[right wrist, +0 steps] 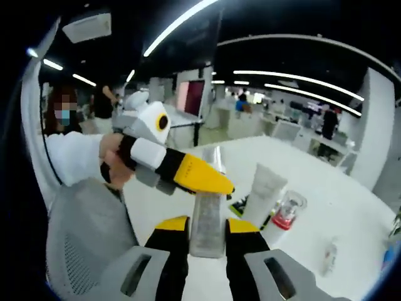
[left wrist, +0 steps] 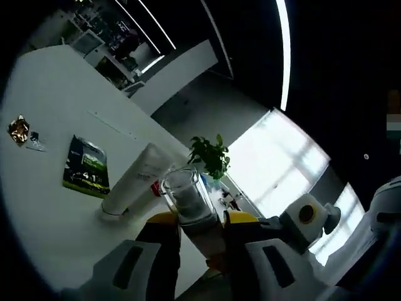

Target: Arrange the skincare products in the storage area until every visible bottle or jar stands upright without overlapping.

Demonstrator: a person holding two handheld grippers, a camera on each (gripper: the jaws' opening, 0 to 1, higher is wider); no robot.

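1. Clear bottle [left wrist: 191,204]: transparent body with a pale fill in its lower part and an open-looking clear top. In the left gripper view it sits between the 2 yellow-tipped jaws of the left gripper [left wrist: 202,233], which close on its sides. In the right gripper view the same bottle [right wrist: 208,210] rises tall and silvery between the jaws of the right gripper [right wrist: 207,237], which also press against it; the left gripper [right wrist: 188,174] enters from the left, its yellow tip touching the bottle higher up. A hand [right wrist: 111,160] in a white sleeve holds that gripper.

2. White tube [left wrist: 135,182]: stands cap-down on the table, leaning slightly, just beside the held bottle in the left gripper view. In the right gripper view the tube [right wrist: 264,191] stands upright, right of the bottle.

3. Small clear jar with a red part [right wrist: 285,213]: stands beside the tube; contents cannot be told.

4. Green-and-dark packet [left wrist: 86,166]: lies flat on the table, near the tube.

5. Gold wrapper [left wrist: 19,130] and a small flat sachet [left wrist: 36,143]: lie together, well apart from the tube.

6. Small pale sachet [right wrist: 329,257]: lies flat, apart from the jar.

Surface: white table [left wrist: 56,100].

Room: open office with long ceiling light strips [right wrist: 294,76], a potted green plant [left wrist: 210,157], bright windows [left wrist: 282,163], a grey mesh chair [right wrist: 81,238].
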